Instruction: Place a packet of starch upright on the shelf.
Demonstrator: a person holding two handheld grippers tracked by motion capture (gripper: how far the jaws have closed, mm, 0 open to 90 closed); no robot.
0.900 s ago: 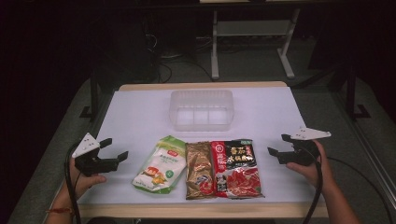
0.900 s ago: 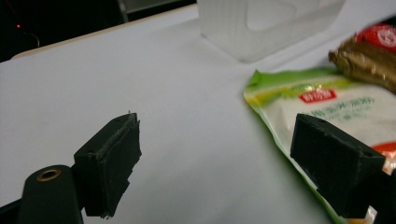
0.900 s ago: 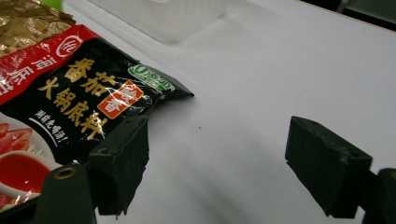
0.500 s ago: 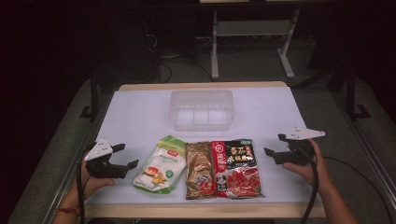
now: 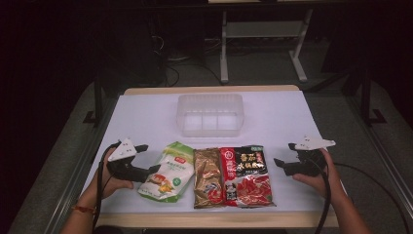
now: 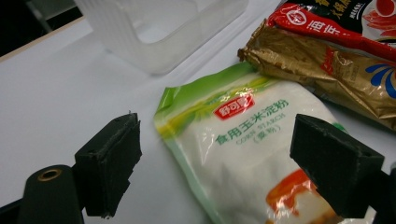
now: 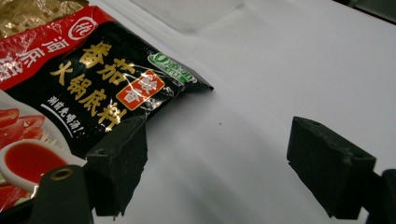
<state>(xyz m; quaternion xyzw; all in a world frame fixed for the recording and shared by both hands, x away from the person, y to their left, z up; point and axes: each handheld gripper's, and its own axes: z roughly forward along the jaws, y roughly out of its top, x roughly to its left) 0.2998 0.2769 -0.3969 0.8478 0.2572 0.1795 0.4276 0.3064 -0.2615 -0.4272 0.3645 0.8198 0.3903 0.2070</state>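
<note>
1. Room: dark floor around the table point(image 5: 146, 117); a grey metal stand point(image 5: 260, 36) and loose cables lie beyond the far edge.
2. Surface: a white top with a wooden rim visible at the far and near edges.
3. Left gripper point(image 5: 147, 160): at the near-left of the table, held in the left hand point(image 5: 113, 181); jaws spread wide, straddling the left edge of the green pouch point(image 5: 168, 171). In the left gripper view one jaw sits over bare table, the other over the pouch.
4. Green pouch: flat, near-centre left, touching the gold pouch point(image 5: 208, 177).
5. Red-and-black pouch point(image 5: 246, 174): flat, overlapping the gold pouch's right edge.
6. Clear plastic bin point(image 5: 210, 114): mid-table, behind the pouches, apart from them.
7. Right gripper point(image 5: 285, 155): near-right, jaws spread, just beside the red-and-black pouch's right edge.
</note>
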